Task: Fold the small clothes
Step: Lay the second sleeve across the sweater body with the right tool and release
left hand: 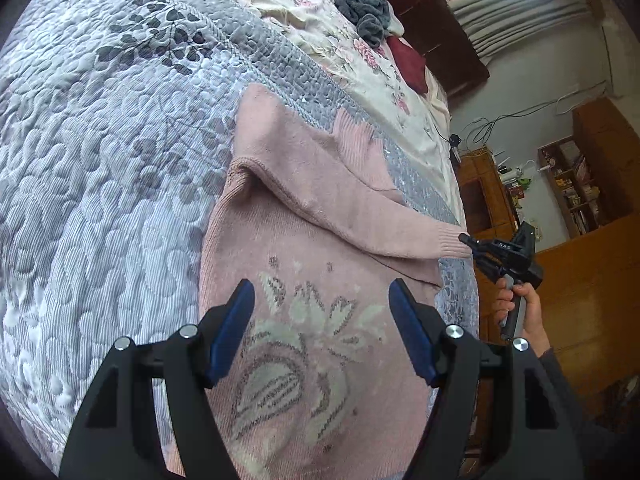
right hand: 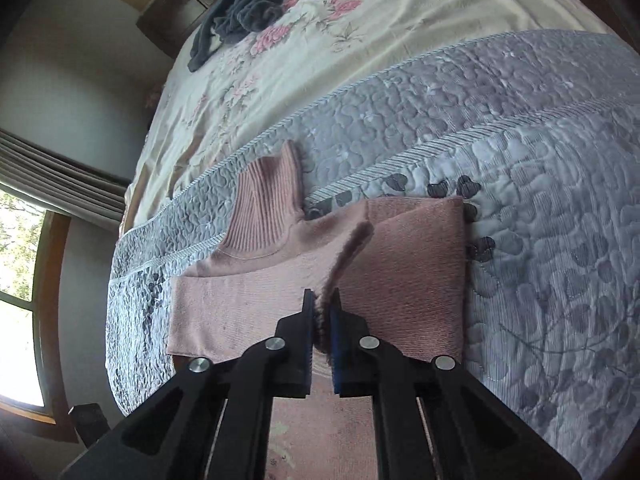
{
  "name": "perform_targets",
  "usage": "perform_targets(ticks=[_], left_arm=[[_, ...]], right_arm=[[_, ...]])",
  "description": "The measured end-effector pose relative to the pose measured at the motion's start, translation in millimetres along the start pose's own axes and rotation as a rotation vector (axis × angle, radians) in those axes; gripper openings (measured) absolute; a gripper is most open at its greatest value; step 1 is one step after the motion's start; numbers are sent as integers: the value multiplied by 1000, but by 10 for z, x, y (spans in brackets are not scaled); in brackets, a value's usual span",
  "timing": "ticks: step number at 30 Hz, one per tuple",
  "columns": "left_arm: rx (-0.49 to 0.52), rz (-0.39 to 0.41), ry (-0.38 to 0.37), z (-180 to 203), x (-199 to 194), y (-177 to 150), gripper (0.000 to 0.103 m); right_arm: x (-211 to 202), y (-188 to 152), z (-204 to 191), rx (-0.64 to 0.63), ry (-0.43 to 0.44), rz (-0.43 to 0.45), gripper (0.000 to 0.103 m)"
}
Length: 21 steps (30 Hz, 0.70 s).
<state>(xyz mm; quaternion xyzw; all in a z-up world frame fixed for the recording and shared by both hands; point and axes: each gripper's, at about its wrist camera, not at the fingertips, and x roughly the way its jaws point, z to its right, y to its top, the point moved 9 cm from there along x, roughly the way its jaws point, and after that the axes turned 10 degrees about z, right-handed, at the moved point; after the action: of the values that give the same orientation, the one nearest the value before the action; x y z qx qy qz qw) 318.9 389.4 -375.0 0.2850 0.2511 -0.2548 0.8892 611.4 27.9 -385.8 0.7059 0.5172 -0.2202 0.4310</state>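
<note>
A grey quilted bedspread (left hand: 100,160) was spread over the bed, beside a cream floral sheet (right hand: 320,40). Pleated curtains (left hand: 520,12) and wooden shelves (left hand: 576,188) were seen beyond.

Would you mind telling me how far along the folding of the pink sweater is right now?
Done: the pink knitted sweater lies flat on the grey quilted bedspread, one sleeve already folded across its chest. In hand: the right gripper is shut on that sleeve's cuff; the left gripper hangs open above the flower pattern. Left: the other side and the final body folds, plus the dark grey garment farther up the bed.
</note>
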Motion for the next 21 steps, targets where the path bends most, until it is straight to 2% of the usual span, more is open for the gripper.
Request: perform_targets(ticks=[10,16,19,20,21], left_arm=[[36,-33,-40,217,508,391,69],[25,-93,-46,167,877,546,69],[0,-127,-66,144,1098,692,69],[-15,-137,-81,147,1172,764,69],[-29,-143,-97,159,1242,846,70]], right_arm=[[138,-192,480,41,-37,-4,6],[273,-288,670,49,-81,-18,7],[232,-255,695,84,-44,-3,13],[157,-198,689,100,-32,29,20],[74,-134,673,110,-15,62,21]])
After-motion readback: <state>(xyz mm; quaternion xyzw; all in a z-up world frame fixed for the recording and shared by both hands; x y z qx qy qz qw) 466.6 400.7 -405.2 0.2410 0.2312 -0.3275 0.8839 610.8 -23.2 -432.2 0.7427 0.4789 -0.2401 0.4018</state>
